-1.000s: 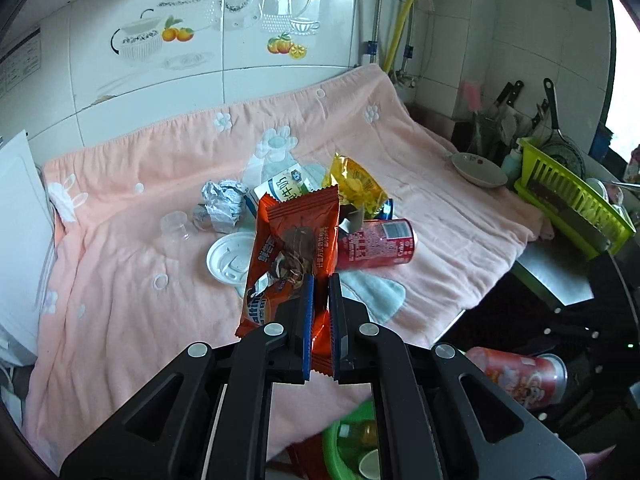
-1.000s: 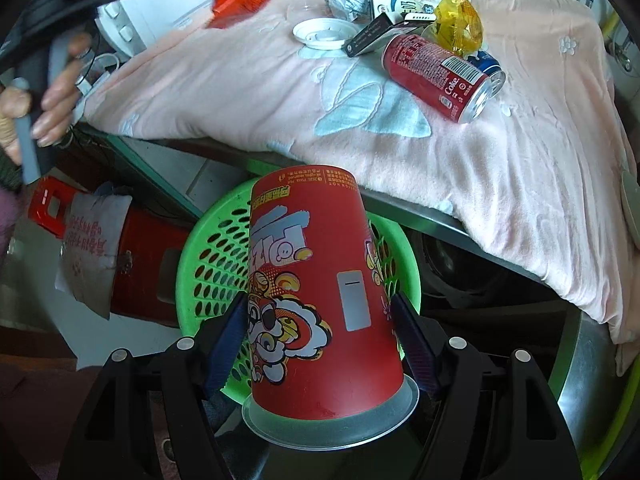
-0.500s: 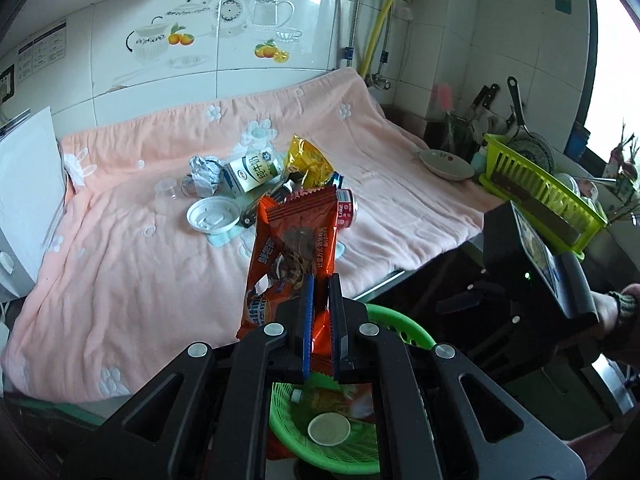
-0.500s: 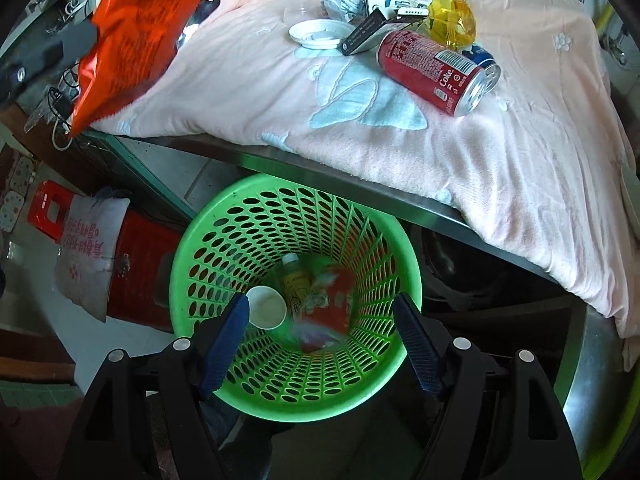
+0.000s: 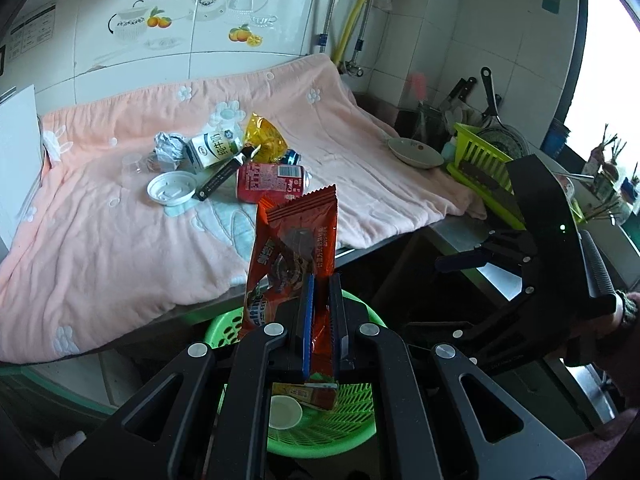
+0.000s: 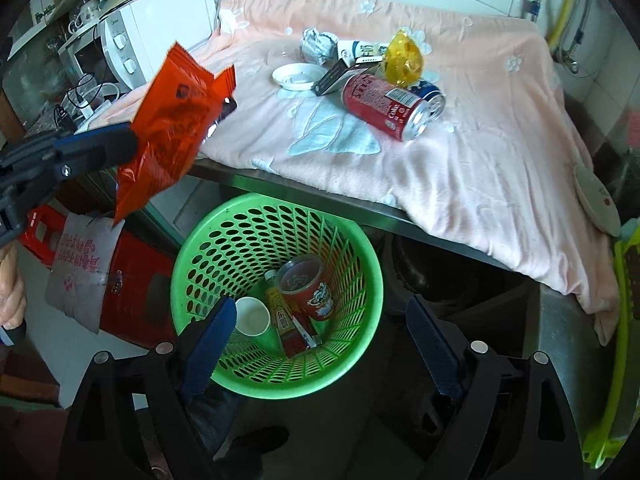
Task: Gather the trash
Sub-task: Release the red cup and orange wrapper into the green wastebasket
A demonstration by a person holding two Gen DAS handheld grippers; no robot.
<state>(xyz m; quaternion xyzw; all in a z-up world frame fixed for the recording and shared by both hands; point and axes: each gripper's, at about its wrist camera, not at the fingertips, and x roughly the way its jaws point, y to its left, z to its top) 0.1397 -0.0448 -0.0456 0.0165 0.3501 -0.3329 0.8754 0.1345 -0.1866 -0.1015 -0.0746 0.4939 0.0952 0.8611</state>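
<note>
Now left gripper [image 5: 320, 296] clamped on orange snack wrapper [image 5: 294, 248], wrapper upright above rim of green basket [image 6: 360, 248]. Right gripper [image 6: 324, 328] spread wide, nothing between fingers, poised over basket mouth. Inside basket: red paper cup [image 6: 308, 286] on its side, small white cup [image 6: 251, 315], flat red packet [image 6: 292, 330]. On pink towel [image 6: 460, 152], apart from basket: red cola can [image 6: 390, 106], yellow wrapper [image 6: 402, 58], milk carton [image 5: 214, 149], white lid [image 6: 298, 76], crumpled foil [image 6: 314, 42].
</note>
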